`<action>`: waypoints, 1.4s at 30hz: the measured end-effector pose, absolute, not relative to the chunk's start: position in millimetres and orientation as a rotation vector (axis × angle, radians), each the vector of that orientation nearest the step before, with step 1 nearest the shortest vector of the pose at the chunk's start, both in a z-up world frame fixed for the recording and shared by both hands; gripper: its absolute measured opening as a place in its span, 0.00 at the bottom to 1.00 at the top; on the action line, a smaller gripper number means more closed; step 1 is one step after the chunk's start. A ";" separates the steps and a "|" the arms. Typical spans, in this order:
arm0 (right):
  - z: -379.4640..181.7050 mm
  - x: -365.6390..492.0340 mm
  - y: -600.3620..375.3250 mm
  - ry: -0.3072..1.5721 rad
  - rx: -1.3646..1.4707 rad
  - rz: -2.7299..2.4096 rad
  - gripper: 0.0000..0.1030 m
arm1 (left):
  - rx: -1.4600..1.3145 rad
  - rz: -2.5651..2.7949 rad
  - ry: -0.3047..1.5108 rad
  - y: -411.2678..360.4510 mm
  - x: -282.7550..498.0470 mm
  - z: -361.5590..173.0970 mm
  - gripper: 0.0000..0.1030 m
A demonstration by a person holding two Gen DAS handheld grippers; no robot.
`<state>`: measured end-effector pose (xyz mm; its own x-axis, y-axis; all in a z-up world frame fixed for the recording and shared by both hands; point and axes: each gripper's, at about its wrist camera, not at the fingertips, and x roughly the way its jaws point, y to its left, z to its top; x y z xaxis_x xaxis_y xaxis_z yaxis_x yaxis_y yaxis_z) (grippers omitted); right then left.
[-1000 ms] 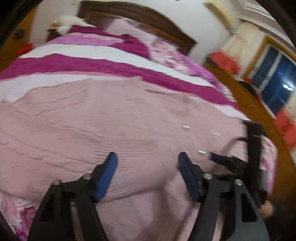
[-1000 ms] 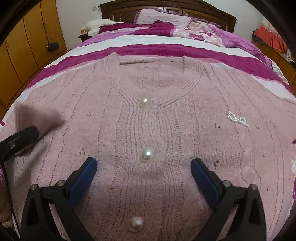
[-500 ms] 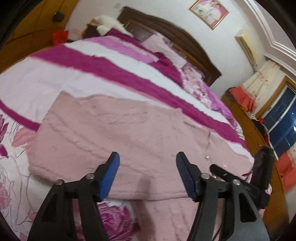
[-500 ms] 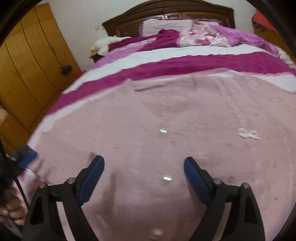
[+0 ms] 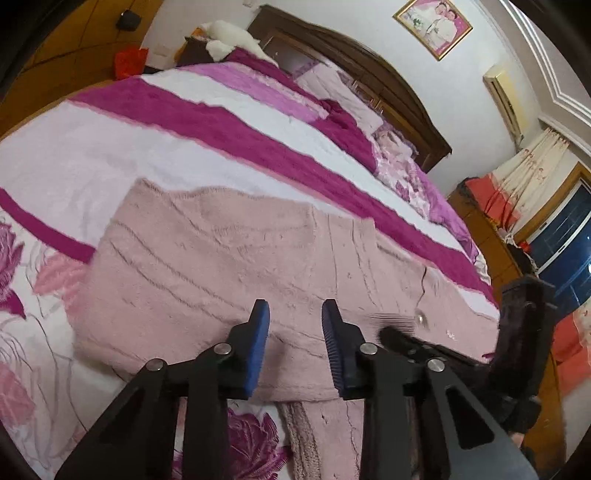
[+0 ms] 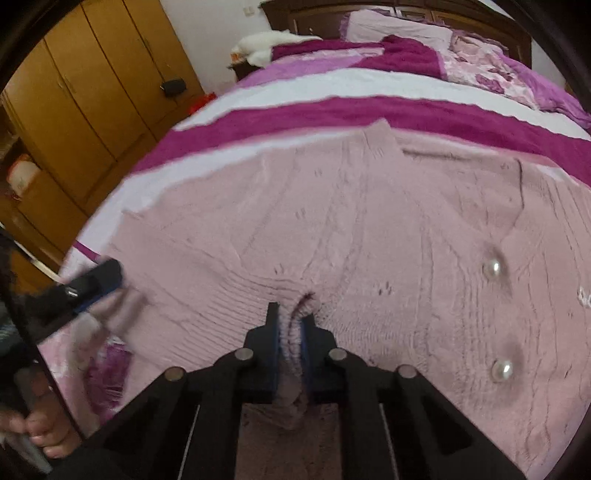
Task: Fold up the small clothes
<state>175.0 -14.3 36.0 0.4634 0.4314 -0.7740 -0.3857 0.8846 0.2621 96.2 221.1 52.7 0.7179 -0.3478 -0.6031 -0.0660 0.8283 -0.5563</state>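
Bedspread (image 5: 229,125): magenta, white and lilac stripes.
Headboard (image 5: 369,66): dark wood, against the wall.
Framed picture (image 5: 433,26): hung above the headboard.
Wardrobe (image 6: 85,85): orange-brown wooden doors, beside the bed.
Curtains (image 5: 524,173): pale, by a dark window.

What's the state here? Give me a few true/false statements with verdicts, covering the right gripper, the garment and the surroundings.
1. The right gripper is shut on a fold of the pink cardigan. True: its jaws have just closed, and knit is bunched between the pads.
2. The cardigan has black buttons. False: the pearl buttons are glossy white.
3. The cardigan lies on a bare wooden floor. False: it is spread on the bed's striped blanket.
4. In the right wrist view, a wooden wardrobe stands to the left of the bed. True.
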 end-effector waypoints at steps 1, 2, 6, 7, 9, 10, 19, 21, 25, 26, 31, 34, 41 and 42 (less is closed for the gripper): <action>43.5 176.4 -17.6 0.954 0.050 0.509 0.08 | -0.595 -0.157 0.748 224.4 95.5 55.1 0.06; 47.6 177.4 -18.5 0.947 0.048 0.509 0.08 | -0.619 -0.144 0.725 230.4 94.0 57.8 0.06; 76.7 182.7 -27.5 0.917 0.026 0.521 0.08 | -0.682 -0.119 0.695 246.4 95.9 58.1 0.06; 82.3 182.8 -29.4 0.911 0.016 0.525 0.08 | -0.689 -0.110 0.694 249.0 97.2 56.8 0.06; 92.1 181.2 -31.5 0.893 -0.010 0.526 0.05 | -0.705 -0.095 0.697 253.1 99.8 53.4 0.06; 94.3 181.0 -32.8 0.891 -0.013 0.530 0.05 | -0.712 -0.092 0.697 253.3 100.6 52.5 0.06; 102.4 181.9 -43.0 0.868 -0.003 0.546 0.05 | -0.646 -0.122 0.702 235.8 101.6 56.4 0.06; 111.6 184.4 -55.6 0.854 0.036 0.534 0.05 | -0.619 -0.133 0.694 230.5 101.1 60.9 0.06; 129.9 186.9 -85.4 0.826 0.088 0.508 0.05 | -0.593 -0.146 0.675 225.8 98.5 65.4 0.06; 133.8 186.7 -92.5 0.816 0.092 0.500 0.05 | -0.597 -0.146 0.672 226.1 98.9 65.6 0.06; 149.7 187.6 -144.0 0.775 0.130 0.431 0.05 | -0.634 -0.130 0.673 232.2 102.5 59.9 0.06; 151.8 188.6 -177.6 0.762 0.184 0.393 0.05 | -0.640 -0.129 0.680 231.0 105.2 56.4 0.06; 133.4 194.9 -247.3 0.788 0.287 0.303 0.05 | -0.608 -0.152 0.757 207.4 121.9 39.3 0.06; 129.3 195.5 -254.6 0.798 0.297 0.292 0.05 | -0.605 -0.152 0.761 204.5 123.3 37.7 0.06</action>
